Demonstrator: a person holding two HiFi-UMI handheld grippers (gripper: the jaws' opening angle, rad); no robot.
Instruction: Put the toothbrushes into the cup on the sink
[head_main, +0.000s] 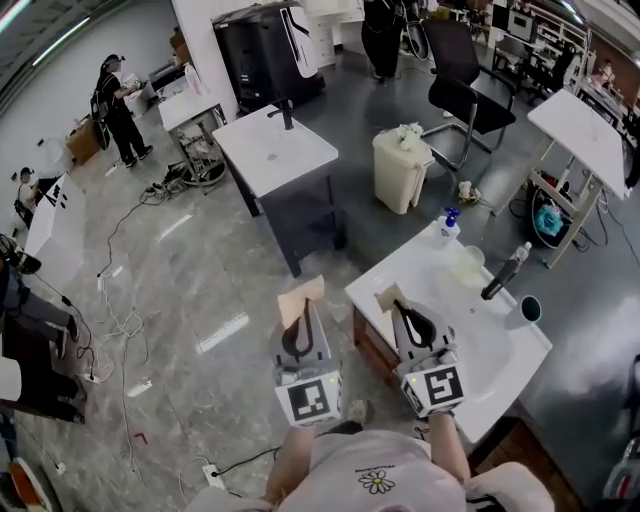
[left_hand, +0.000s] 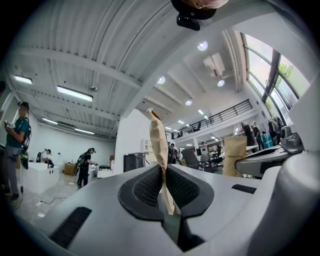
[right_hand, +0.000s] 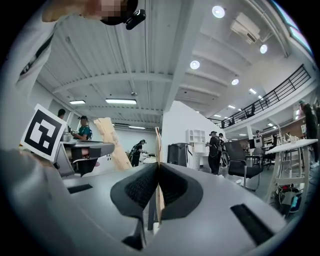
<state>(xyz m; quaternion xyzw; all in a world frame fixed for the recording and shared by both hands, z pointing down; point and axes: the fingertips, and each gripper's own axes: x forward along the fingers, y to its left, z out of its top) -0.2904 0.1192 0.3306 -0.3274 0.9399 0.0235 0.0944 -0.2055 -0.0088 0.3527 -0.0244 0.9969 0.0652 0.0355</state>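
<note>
Apparently barely begun. Shows left tongs (left_hand: 163, 172) clamped on a brown paper packet (left_hand: 158, 135), right tongs (right_hand: 157, 172) pinching a second packet (right_hand: 158, 150), perhaps wrapped toothbrushes, both near the sink (head_main: 470, 335). Places the dark cup (head_main: 530, 308) on the sink's far corner, well apart. Leaves the whole placing undone, seemingly.

The head view looked steeply down from above the person onto the left tool (head_main: 302, 312), the right tool (head_main: 403, 308), the sink bench (head_main: 520, 352) and a wide stretch of floor (head_main: 200, 270). The left gripper view sat low and close behind its own jaws, which clamped a packet (left_hand: 159, 145), and faced up and out across the hall to the ceiling (left_hand: 100, 55). The right gripper view was set likewise. Each caught the other tool at its inner edge. All three shared the black cabinet (head_main: 265, 55); the chair (head_main: 455, 75) showed in the head and right gripper views.
</note>
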